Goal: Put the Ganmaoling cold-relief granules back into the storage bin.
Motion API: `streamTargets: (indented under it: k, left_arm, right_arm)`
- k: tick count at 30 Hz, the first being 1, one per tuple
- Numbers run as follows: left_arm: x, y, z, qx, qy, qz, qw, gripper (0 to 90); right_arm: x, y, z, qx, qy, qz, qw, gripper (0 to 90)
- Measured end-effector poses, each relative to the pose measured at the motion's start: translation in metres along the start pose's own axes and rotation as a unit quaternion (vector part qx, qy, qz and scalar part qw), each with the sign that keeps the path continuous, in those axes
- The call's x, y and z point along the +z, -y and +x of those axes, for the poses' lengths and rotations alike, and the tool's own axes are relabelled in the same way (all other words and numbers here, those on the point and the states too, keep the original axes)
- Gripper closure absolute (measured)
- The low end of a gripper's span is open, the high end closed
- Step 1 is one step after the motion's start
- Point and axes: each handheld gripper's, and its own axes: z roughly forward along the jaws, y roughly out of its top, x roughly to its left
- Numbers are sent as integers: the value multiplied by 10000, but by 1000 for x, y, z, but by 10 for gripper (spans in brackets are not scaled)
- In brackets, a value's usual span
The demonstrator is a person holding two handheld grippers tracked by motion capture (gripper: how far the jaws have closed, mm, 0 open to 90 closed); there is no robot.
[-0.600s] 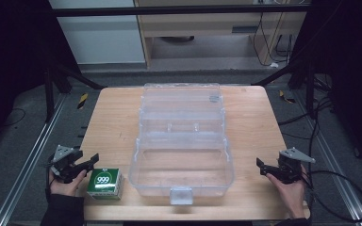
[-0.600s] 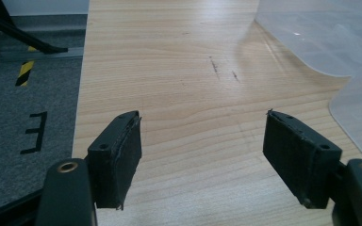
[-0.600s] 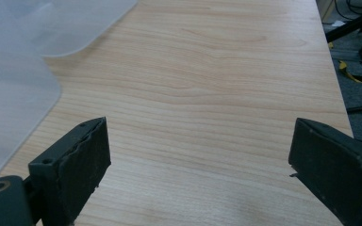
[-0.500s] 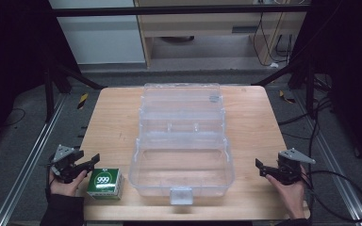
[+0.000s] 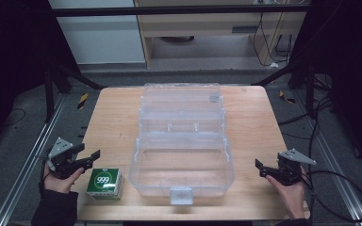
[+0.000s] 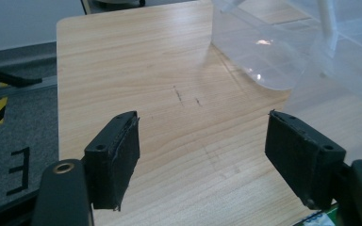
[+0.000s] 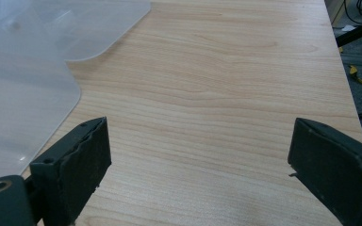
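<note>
Left hand-held gripper [image 5: 86,161] hovers at the near left corner of the wooden surface [image 5: 118,122], jaws apart, nothing between them. Green box marked 999 [image 5: 104,183] lies flat just beside it, near the front edge, close to the clear plastic case [image 5: 184,165], which stands open mid-surface. Right hand-held gripper [image 5: 263,168] at the near right edge, jaws wide, holding nothing

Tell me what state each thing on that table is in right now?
Clear plastic box: open, empty, lid folded back flat.
Green carton: closed, resting on the table beside the box, untouched.
Left tongs: open, holding nothing.
Right tongs: open, holding nothing.
</note>
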Motion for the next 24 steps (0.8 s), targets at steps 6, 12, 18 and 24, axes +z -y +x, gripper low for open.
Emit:
streamTargets:
  k: [6,12,18,24]
  left_arm:
    - [-7,-14,2,241,240,109,9994,245]
    - [-13,-24,4,524,526,297,9968,230]
    - [-17,-33,4,870,792,521,9917,220]
    - [-19,-43,2,1178,1068,740,9845,207]
  right_arm:
    - [1,1,0,-50,31,-7,10000,63]
    - [2,1,0,-88,24,4,10000,60]
    - [2,1,0,-121,12,19,9999,56]
    - [3,2,0,-158,20,27,9999,53]
